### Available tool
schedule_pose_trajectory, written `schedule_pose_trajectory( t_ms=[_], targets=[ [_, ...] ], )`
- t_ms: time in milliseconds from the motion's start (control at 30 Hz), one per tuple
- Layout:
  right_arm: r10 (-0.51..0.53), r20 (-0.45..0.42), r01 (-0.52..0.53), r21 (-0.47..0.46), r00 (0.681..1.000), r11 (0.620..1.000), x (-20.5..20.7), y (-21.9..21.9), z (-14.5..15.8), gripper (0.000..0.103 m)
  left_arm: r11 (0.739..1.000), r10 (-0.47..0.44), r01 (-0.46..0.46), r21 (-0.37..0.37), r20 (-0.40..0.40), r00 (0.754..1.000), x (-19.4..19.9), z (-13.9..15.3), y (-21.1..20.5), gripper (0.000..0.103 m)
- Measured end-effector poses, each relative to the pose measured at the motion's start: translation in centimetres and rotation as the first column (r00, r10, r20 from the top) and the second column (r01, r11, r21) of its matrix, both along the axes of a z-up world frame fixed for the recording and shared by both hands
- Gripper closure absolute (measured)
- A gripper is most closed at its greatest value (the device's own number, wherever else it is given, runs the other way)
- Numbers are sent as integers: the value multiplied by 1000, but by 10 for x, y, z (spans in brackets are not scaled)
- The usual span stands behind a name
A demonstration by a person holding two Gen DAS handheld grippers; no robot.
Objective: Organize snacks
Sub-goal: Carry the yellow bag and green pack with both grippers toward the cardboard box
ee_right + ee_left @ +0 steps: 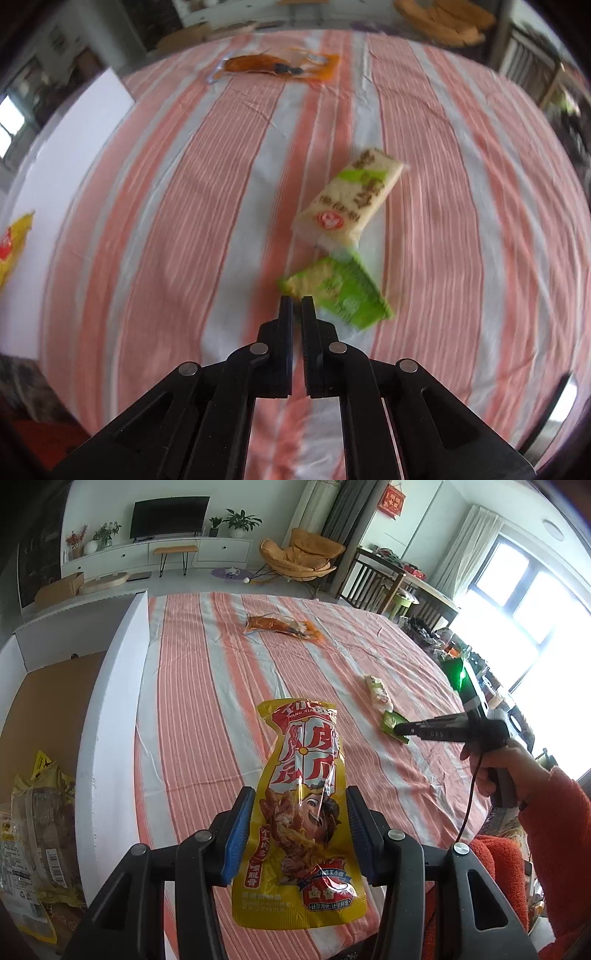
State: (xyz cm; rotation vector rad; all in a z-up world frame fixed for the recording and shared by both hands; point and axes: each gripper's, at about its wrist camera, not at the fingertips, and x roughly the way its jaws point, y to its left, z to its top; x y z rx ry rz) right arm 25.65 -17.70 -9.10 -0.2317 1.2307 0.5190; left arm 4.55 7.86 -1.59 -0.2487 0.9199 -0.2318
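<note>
Snacks: part sorted, three packs left on the cloth

Snacks are split between box, grippers & table. Yellow snack pack [299, 812] is clamped between the blue pads [236, 834] of the left gripper [295, 834], held up off the cloth, w/ the white box [110, 709] just to its left. A few packs [33, 823] already lie inside that box on its brown floor, so some sorting looks done; my guess is the yellow one goes in next.

Right gripper [296, 301] has its jaws together. In the left view its tips sit over the edge of the green pack [340, 295]; in its own view the tips are at the pack's near corner, but the frame is blurry, so can't tell if it pinches that corner or just touches it. Cream pack [351, 199] lies just beyond the green one, nearly touching. Orange pack [277, 66] is well apart at the far end. So approx. three packs left on the table.

Surface: table w/ striped cloth [207, 672], salmon & white, a bit wrinkled. Room: living room, TV [168, 517] on a white unit, plants, tan lounge chair [299, 557], bright window [517, 602] at right, red sleeve [554, 842] of the person
</note>
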Motion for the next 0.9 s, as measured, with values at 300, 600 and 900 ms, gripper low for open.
schedule_pose_trajectory(
  t_ms=[300, 600, 900],
  targets=[
    [115, 188, -89, -143, 975, 986, -7, 0, 18, 23, 1000, 13, -13, 4, 0, 1000, -9, 5, 7, 55],
    [140, -38, -143, -96, 989, 985, 12, -8, -16, 51, 999, 44, -44, 8, 4, 999, -10, 12, 16, 55],
    [-7, -13, 11, 282, 1000, 959, -55, -26, 42, 51, 990, 143, -142, -9, 45, 989, -31, 41, 69, 55]
  ],
)
